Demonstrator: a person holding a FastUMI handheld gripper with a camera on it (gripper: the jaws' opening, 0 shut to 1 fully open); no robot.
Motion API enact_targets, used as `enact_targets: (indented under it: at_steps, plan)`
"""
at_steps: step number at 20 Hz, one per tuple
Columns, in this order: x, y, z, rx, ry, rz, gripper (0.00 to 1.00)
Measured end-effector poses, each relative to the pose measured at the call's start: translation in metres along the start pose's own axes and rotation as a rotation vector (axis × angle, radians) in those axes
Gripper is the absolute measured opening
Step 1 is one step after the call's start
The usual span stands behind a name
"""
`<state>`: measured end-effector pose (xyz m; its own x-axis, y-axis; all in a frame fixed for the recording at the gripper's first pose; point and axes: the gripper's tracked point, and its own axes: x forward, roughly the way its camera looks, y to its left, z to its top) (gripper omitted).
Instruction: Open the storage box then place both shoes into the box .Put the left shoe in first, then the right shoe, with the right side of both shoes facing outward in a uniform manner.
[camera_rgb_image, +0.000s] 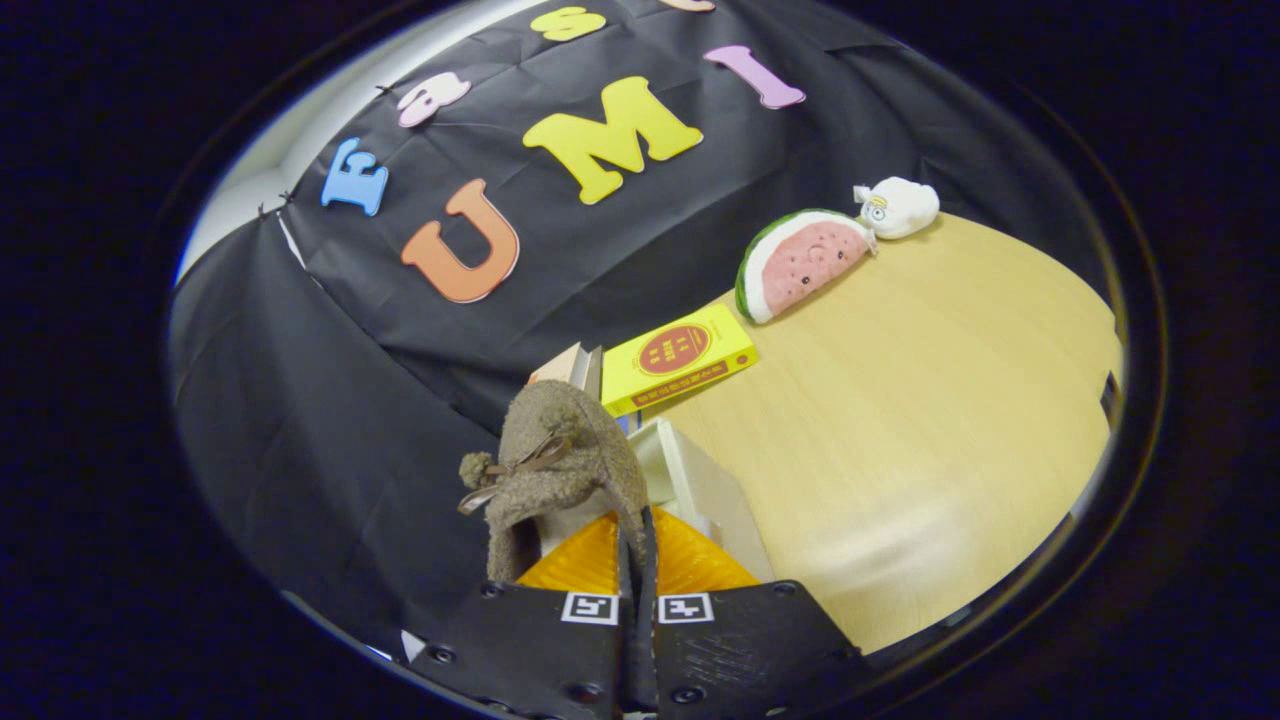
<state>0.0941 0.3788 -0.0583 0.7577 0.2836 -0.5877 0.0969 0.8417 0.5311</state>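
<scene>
- Shoe (565, 465): one fuzzy brown shoe with a pompom lace, held just ahead of the gripper (636, 560), whose fingers are pressed together on its rim.
- One storage box (700, 490), white with an orange part, sits right behind the shoe on the wooden table (930, 420); the shoe hides much of it.
- Beyond: one yellow book (680, 358), one watermelon plush (800, 262), one white plush (898, 207).
</scene>
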Motion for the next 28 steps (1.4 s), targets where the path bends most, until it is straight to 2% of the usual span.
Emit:
enact_targets:
  at_steps: [7,13,16,17,19,20,22,27,28]
  plan:
    - [0.033,0.007,-0.028,-0.033,0.006,-0.039,0.0]
    - [0.039,-0.005,-0.023,-0.117,-0.092,-0.131,0.01]
    - [0.042,0.002,-0.034,-0.111,-0.067,-0.085,0.07]
    - [0.043,0.006,-0.038,-0.095,-0.057,-0.06,0.13]
    - [0.045,-0.002,-0.044,-0.092,-0.032,-0.061,0.2]
    - [0.042,0.005,-0.042,-0.084,-0.041,-0.026,0.22]
    - [0.032,0.015,-0.035,-0.096,-0.077,0.014,0.4]
    - [-0.008,0.038,-0.005,-0.218,-0.218,0.105,0.84]
    - [-0.017,0.038,0.001,-0.25,-0.257,0.111,0.87]
